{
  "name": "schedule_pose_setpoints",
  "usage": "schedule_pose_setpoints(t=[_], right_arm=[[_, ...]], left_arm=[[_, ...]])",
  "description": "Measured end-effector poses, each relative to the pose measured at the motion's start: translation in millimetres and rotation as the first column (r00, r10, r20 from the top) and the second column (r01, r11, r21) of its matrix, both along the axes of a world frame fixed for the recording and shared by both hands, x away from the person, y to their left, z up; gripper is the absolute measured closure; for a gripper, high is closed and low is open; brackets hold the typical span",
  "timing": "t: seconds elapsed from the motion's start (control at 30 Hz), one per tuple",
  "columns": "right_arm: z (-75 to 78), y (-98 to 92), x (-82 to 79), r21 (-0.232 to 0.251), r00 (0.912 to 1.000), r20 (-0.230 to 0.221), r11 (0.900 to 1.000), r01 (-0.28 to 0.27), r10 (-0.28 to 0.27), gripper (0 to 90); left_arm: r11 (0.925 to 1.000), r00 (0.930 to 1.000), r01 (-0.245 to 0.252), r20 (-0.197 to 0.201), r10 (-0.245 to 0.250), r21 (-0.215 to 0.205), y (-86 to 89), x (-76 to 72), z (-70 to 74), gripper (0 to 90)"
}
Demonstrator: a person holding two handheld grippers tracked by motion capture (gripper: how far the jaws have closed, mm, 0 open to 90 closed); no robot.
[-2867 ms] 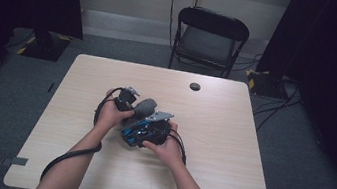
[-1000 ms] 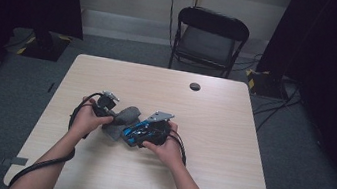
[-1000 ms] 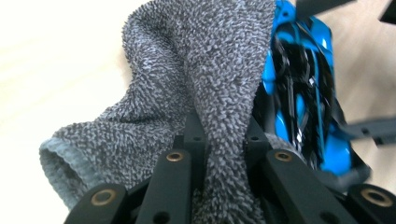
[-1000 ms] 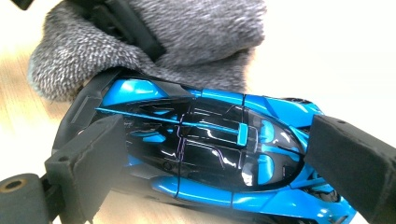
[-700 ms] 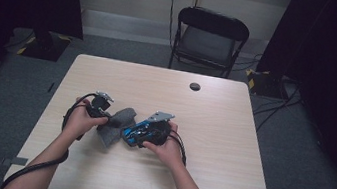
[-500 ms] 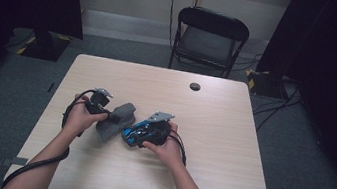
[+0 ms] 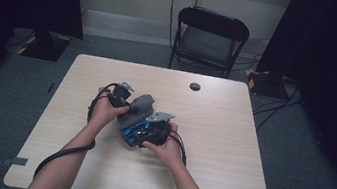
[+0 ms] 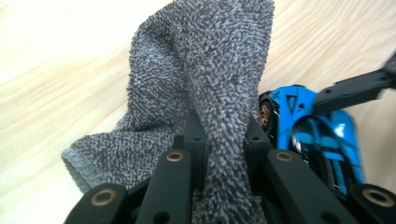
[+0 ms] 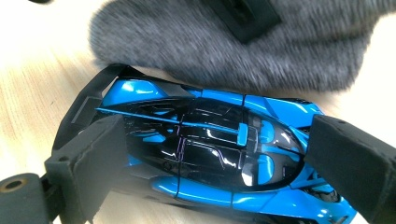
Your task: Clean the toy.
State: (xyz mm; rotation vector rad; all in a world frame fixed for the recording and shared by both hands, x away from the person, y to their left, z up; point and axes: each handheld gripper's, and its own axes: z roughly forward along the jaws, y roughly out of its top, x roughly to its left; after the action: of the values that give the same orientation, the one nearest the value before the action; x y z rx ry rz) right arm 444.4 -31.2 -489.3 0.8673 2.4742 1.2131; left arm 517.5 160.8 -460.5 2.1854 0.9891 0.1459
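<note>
A blue and black toy car lies on the wooden table, near its middle. My right gripper is shut on it, one pad at the car's tail end and the other at its nose end. My left gripper is shut on a grey terry cloth. In the left gripper view a fold of the cloth runs up between the jaws of the left gripper, right beside the car. The cloth presses against the car's far side.
A small black round object lies near the table's far edge. A black folding chair stands behind the table. Black cables trail from both grippers across the near half of the table.
My left gripper, holding the cloth, swung out to the left and has now come back right and forward against the car. The right gripper and the car stayed put.
</note>
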Motion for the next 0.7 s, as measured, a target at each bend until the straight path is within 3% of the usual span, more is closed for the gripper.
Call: schedule_pose_setpoints(t=[0.23, 0.7], right_arm=[[0.0, -0.1, 0.0, 0.001, 1.0000, -0.001, 1.000, 0.001, -0.001, 5.1], [0.4, 0.2, 0.6, -0.004, 1.0000, -0.002, 1.000, -0.003, 0.003, 5.1]], left_arm=[[0.9998, 0.9993, 0.018, -0.032, -0.018, -0.009, -15.0, 1.4, -11.0, 77.5], [0.9979, 0.9965, 0.063, -0.054, -0.064, -0.013, -4.8, -8.7, -8.5, 77.6]])
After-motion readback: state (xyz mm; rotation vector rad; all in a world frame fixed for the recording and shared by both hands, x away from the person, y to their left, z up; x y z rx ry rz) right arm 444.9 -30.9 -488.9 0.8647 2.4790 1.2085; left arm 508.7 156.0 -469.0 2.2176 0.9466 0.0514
